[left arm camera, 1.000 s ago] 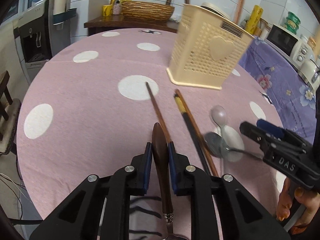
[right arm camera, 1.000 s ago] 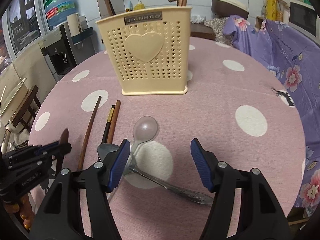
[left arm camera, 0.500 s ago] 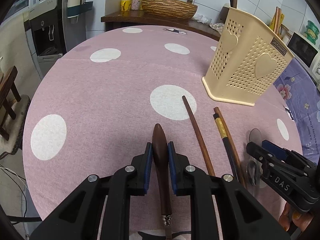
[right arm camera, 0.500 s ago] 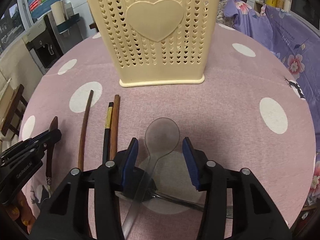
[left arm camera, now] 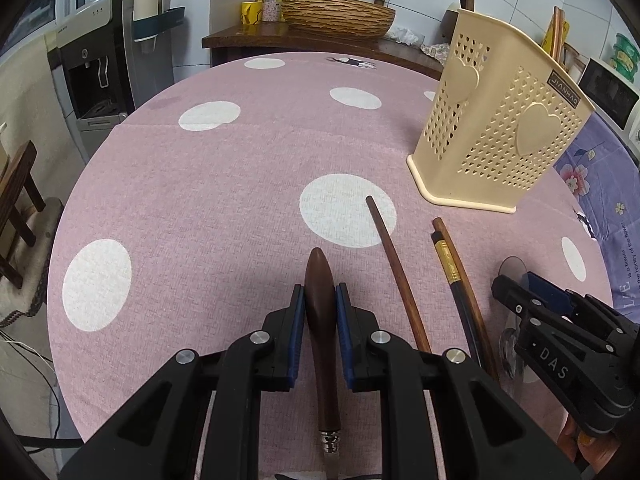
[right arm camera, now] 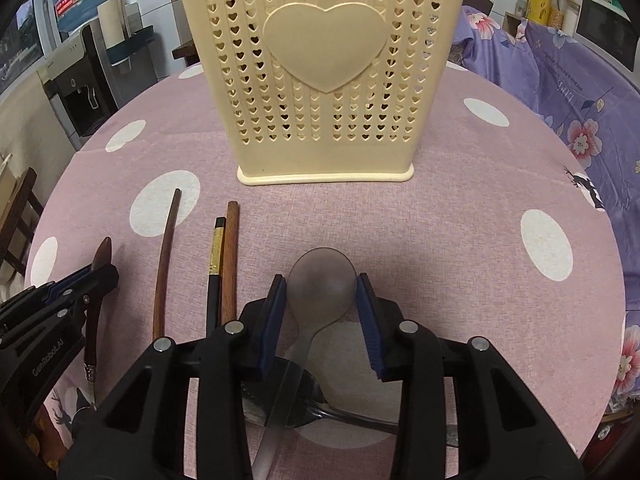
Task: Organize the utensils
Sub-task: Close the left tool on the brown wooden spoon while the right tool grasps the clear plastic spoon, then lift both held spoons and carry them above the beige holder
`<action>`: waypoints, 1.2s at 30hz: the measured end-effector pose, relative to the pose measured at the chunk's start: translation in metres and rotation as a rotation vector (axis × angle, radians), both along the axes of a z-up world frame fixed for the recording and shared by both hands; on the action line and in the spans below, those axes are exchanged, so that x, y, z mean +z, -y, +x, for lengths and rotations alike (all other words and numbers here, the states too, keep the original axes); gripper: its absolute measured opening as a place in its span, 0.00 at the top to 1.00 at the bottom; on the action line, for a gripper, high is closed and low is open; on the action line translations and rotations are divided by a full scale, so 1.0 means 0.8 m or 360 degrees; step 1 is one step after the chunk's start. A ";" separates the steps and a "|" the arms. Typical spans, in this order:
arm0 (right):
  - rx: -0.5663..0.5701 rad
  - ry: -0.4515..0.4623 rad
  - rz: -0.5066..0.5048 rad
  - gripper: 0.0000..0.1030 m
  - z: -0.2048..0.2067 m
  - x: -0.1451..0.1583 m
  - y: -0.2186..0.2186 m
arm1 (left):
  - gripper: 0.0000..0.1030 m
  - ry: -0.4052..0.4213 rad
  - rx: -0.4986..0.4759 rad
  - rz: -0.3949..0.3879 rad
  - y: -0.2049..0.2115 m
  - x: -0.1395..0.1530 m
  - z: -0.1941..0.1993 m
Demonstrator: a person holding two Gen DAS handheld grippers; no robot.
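1. Progress is small: the cream holder (right arm camera: 324, 76) stands at twelve o'clock on the counter (right arm camera: 460, 240), and no utensil is seen inside it.
2. Left tongs (left arm camera: 320, 306) grip the brown-handled utensil (left arm camera: 320, 300).
3. Right tongs (right arm camera: 322, 304) bracket the clear spoon (right arm camera: 322, 280); whether they squeeze it, I cannot tell.
4. Three chopsticks (right arm camera: 230, 264) and the metal spoon (right arm camera: 316, 408) lie on the counter, still to sort.
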State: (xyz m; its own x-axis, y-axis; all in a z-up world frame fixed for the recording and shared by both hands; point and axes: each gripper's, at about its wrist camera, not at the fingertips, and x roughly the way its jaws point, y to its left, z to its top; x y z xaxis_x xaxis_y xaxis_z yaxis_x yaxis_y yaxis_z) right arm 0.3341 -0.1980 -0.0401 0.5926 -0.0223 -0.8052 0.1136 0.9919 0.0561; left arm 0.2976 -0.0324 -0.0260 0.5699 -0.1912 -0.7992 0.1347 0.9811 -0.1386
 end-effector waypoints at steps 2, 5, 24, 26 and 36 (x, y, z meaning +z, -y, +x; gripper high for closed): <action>0.0029 0.0036 0.0049 0.65 -0.003 0.005 0.002 | 0.84 0.0007 -0.0001 -0.0002 0.001 0.002 0.001; 0.0073 0.0126 0.0063 0.65 -0.009 0.021 0.005 | 0.84 0.0044 0.0001 -0.0011 -0.001 0.011 -0.001; 0.0245 0.0445 0.0146 0.65 -0.079 0.137 0.048 | 0.84 0.0431 -0.0003 -0.0078 -0.003 0.119 -0.038; 0.0246 0.0450 0.0144 0.65 -0.081 0.137 0.049 | 0.85 0.0433 -0.0004 -0.0070 -0.001 0.118 -0.037; 0.0283 0.0510 0.0197 0.65 -0.084 0.161 0.057 | 0.85 0.0499 -0.0036 -0.0088 0.004 0.143 -0.040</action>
State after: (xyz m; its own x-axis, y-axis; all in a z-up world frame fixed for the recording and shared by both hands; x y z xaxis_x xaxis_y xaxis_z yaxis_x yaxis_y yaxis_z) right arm 0.2668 -0.2436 0.0886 0.8003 0.1895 -0.5689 -0.1025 0.9780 0.1816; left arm 0.2658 -0.0356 0.0881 0.7820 -0.2447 -0.5732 0.2008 0.9696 -0.1400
